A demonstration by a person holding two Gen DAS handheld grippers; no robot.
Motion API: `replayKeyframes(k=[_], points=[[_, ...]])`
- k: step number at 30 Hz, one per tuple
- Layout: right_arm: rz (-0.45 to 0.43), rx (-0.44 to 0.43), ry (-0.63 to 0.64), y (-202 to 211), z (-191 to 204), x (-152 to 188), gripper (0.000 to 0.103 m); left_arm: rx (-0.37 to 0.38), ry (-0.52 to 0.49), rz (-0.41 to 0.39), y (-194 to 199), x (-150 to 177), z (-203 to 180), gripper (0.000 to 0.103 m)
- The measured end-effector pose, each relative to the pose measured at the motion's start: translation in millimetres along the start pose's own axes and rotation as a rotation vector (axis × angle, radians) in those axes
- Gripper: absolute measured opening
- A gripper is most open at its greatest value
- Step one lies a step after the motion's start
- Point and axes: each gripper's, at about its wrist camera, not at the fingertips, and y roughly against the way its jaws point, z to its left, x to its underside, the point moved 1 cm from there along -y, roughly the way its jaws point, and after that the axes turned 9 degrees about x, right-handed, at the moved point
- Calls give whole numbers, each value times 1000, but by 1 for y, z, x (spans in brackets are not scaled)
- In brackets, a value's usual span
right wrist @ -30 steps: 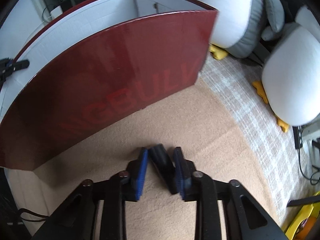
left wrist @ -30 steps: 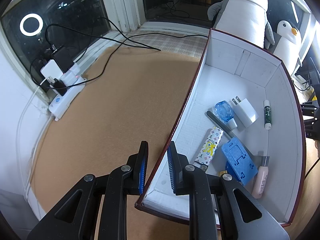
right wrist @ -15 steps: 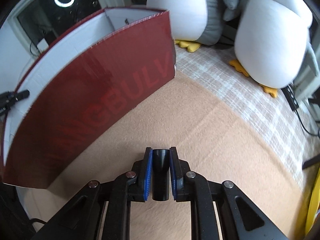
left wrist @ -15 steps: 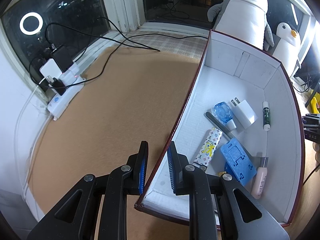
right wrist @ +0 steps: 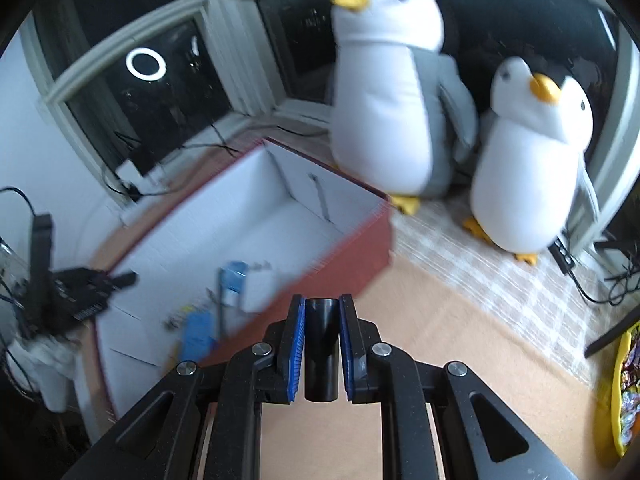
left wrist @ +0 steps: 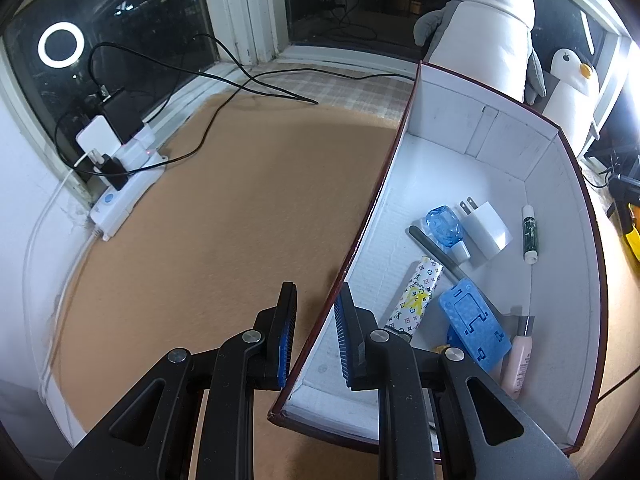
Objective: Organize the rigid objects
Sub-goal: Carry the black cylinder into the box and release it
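Note:
A dark red box with a white inside (left wrist: 448, 128) stands on the tan mat. It holds a blue phone stand (left wrist: 474, 326), a white charger (left wrist: 486, 230), a blue bottle (left wrist: 442, 228), a patterned tube (left wrist: 416, 298), a pink tube (left wrist: 518, 362) and a green stick (left wrist: 530, 234). My left gripper (left wrist: 316, 312) straddles the box's left wall (left wrist: 360, 240), jaws partly open, not pressing it. My right gripper (right wrist: 322, 314) is shut on a black cylinder (right wrist: 320, 348) and holds it in the air to the right of the box (right wrist: 344, 244).
Two plush penguins (right wrist: 384, 92) (right wrist: 532, 160) stand behind the box. A white power strip (left wrist: 124, 188) with plugs and black cables (left wrist: 240, 80) lies at the left by the window. A yellow tray (right wrist: 620, 388) sits at the far right.
My right gripper closed on the black cylinder, lifted it off the mat and now sees into the box from above. My left gripper has stayed at the box wall.

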Motion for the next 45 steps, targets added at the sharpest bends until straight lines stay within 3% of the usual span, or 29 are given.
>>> replayKeyframes(k=[7, 19, 45], points=[[-1, -65, -18, -6, 40, -7, 15, 7, 0, -8, 0, 0, 2, 17], [33, -71, 24, -26, 93, -7, 15, 23, -4, -17, 0, 1, 4, 17], [99, 43, 84, -54, 106, -1, 15, 30, -5, -16, -3, 2, 5, 17]])
